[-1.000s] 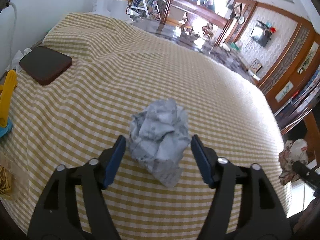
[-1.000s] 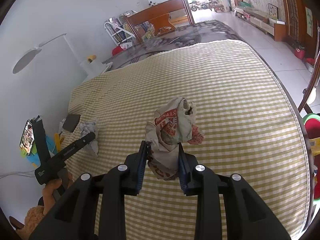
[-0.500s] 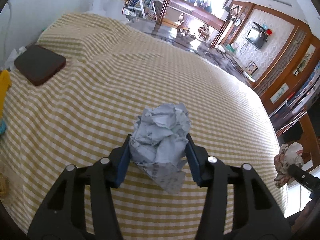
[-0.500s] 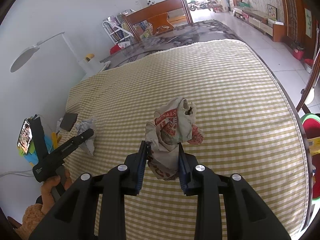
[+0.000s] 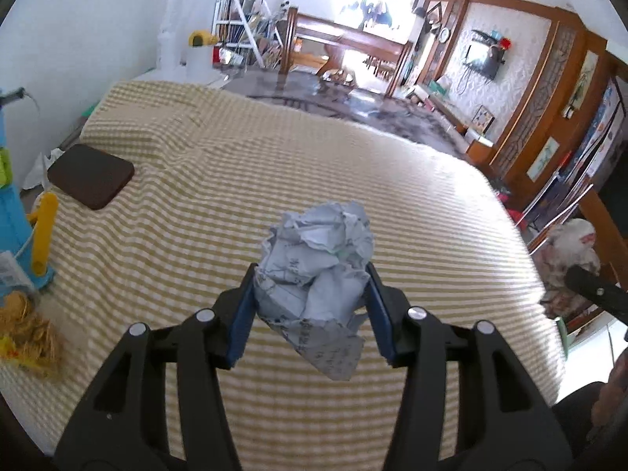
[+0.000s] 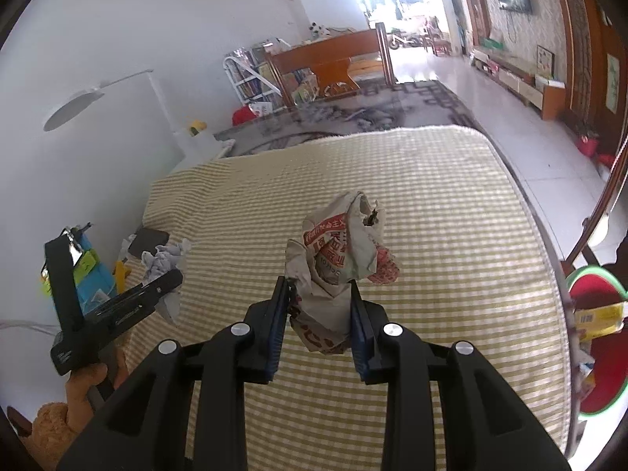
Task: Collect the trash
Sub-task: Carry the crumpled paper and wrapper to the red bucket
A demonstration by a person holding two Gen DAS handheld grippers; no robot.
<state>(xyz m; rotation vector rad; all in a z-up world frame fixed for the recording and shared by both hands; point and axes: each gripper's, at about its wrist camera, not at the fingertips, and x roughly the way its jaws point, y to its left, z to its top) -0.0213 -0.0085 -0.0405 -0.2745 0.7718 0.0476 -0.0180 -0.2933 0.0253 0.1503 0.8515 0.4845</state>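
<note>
While both grippers clamp wads — red bin [image 6: 596, 353] holds yellow box [image 6: 598, 320].

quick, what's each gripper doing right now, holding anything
Left gripper: closed on the crumpled grey paper ball.
Right gripper: closed on the crumpled red-printed paper wrapper.

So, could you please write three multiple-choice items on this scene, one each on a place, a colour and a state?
1. The dark brown pad lies:
A. on the checked cloth's far left
B. in the red bin
C. in a gripper

2. The printing on the wrapper is:
A. blue
B. red
C. green

3. The left gripper is:
A. open above the cloth
B. shut on nothing
C. shut on the crumpled paper

Answers: 1 A, it rests on the cloth. 2 B, red characters show. 3 C, both pads press the wad.
</note>
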